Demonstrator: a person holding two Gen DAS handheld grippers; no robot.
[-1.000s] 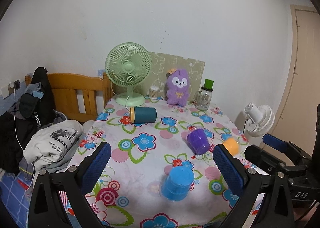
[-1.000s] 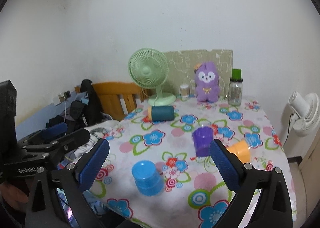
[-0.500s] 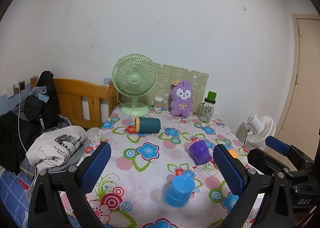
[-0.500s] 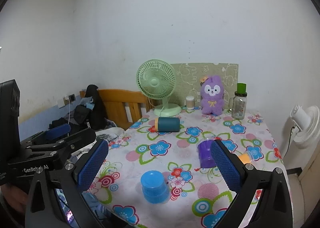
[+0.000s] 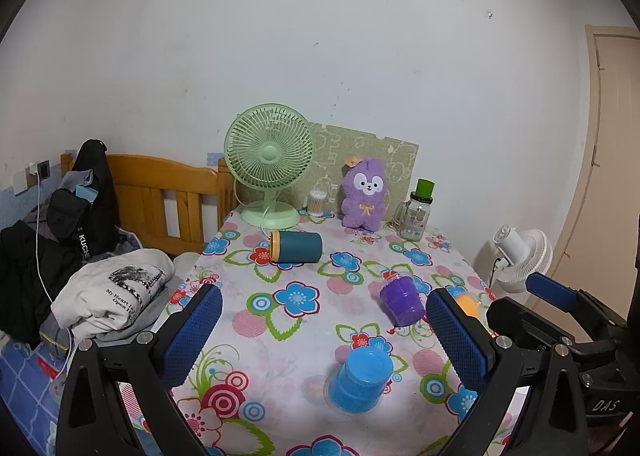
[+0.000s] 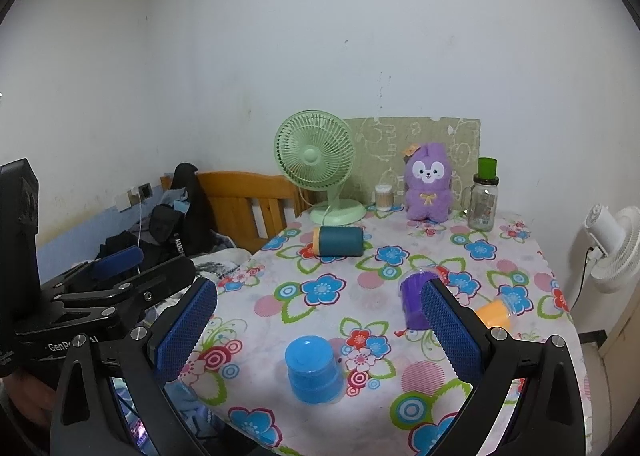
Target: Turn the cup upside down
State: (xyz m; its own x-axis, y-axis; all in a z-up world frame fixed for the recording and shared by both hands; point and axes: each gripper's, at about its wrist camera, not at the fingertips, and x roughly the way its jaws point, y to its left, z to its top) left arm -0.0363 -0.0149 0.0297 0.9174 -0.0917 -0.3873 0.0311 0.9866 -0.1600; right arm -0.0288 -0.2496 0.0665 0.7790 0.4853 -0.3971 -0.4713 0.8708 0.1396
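A blue cup (image 5: 360, 380) stands upside down near the front of the flowered table (image 5: 280, 336); it also shows in the right wrist view (image 6: 314, 370). A purple cup (image 5: 401, 300) stands upright behind it, partly hidden by a finger in the right wrist view (image 6: 412, 298). An orange cup (image 6: 494, 314) lies on its side at the right. A teal cup (image 5: 296, 246) lies on its side further back. My left gripper (image 5: 324, 332) and right gripper (image 6: 318, 330) are open and empty, held back from the table's front edge.
A green fan (image 5: 270, 164), a purple plush toy (image 5: 363, 194), a glass jar with a green lid (image 5: 418, 212) and a small jar (image 5: 316, 202) stand along the table's back. A wooden bed with clothes (image 5: 108, 296) is at the left, a white fan (image 5: 520, 256) at the right.
Both grippers have pulled back and risen from the table, so the cups look smaller and lower. The cups have not moved. Both grippers stay open.
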